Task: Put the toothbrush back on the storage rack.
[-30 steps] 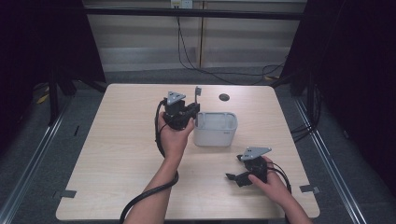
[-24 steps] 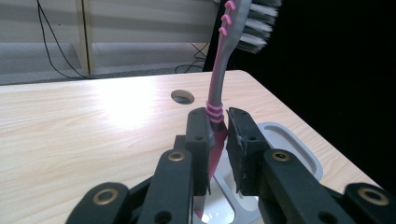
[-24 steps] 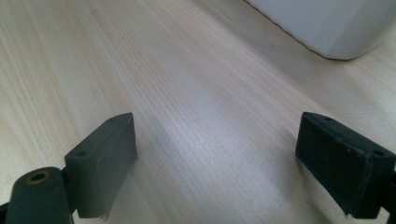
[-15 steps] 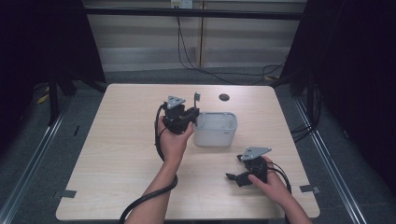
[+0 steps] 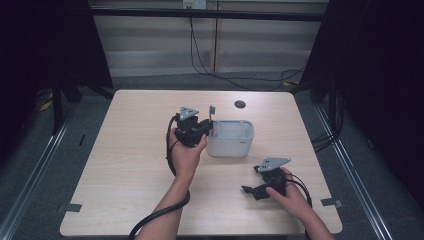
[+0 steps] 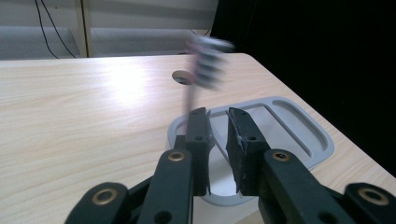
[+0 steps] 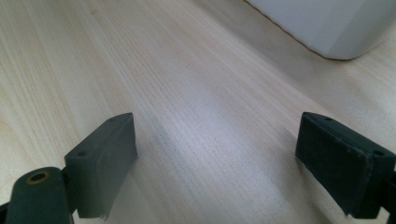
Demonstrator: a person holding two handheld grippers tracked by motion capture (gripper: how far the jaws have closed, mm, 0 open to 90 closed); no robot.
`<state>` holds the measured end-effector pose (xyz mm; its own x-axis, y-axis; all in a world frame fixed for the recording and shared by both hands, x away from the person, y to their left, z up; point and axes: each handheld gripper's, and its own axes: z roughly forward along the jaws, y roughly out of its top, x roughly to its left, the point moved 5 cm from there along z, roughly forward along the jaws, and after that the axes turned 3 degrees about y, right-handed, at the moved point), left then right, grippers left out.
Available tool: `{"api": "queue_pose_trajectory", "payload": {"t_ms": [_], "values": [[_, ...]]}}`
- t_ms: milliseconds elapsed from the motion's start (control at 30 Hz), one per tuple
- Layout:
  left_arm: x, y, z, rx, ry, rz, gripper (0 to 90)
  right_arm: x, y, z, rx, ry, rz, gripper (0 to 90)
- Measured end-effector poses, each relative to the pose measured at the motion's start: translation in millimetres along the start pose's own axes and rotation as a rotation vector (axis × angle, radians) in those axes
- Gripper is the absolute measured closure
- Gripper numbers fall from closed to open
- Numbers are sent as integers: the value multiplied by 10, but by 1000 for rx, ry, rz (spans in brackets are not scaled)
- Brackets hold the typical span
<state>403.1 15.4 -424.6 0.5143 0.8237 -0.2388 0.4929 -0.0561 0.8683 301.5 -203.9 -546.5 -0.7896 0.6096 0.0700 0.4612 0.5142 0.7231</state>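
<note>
Toothbrush poised at the rim of the grey holder

Toothbrush (image 6: pixel 205 60) stands nearly upright, its bristled head blurred and topmost, its thin handle running down between the jaws of the left gripper (image 6: pixel 217 135), which are clenched on the handle low down. In the high view the brush (image 5: pixel 212 111) rises at the left end of the grey holder (image 5: pixel 231 138), a little past the tabletop's middle toward 1 o'clock. Holding it head-up and by the lower shaft looks meant to let the handle go down into the holder's round cup (image 6: pixel 201 140), which sits right under the jaws; the long tray part (image 6: pixel 299 126) stretches away toward 3 o'clock in the left gripper view. The blur suggests the brush is in motion, so the drop seems under way rather than finished.

The right gripper (image 5: pixel 257 189) rests low on the tabletop (image 5: pixel 125 165) toward 5 o'clock, well apart from the holder, its jaws released and spread wide over bare wood (image 7: pixel 210 140), with a corner of the holder (image 7: pixel 336 28) beyond. It seems parked there to stay out of the way, since the holder stands steady on its own. A dark cable hole (image 5: pixel 240 104) lies behind the holder, toward 12 o'clock.
</note>
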Motion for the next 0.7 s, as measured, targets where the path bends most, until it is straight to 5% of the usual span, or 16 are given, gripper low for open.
{"api": "queue_pose_trajectory", "payload": {"t_ms": [700], "values": [[110,-31,-57,51,15,10,694,1,0,0,0,0,0,118]]}}
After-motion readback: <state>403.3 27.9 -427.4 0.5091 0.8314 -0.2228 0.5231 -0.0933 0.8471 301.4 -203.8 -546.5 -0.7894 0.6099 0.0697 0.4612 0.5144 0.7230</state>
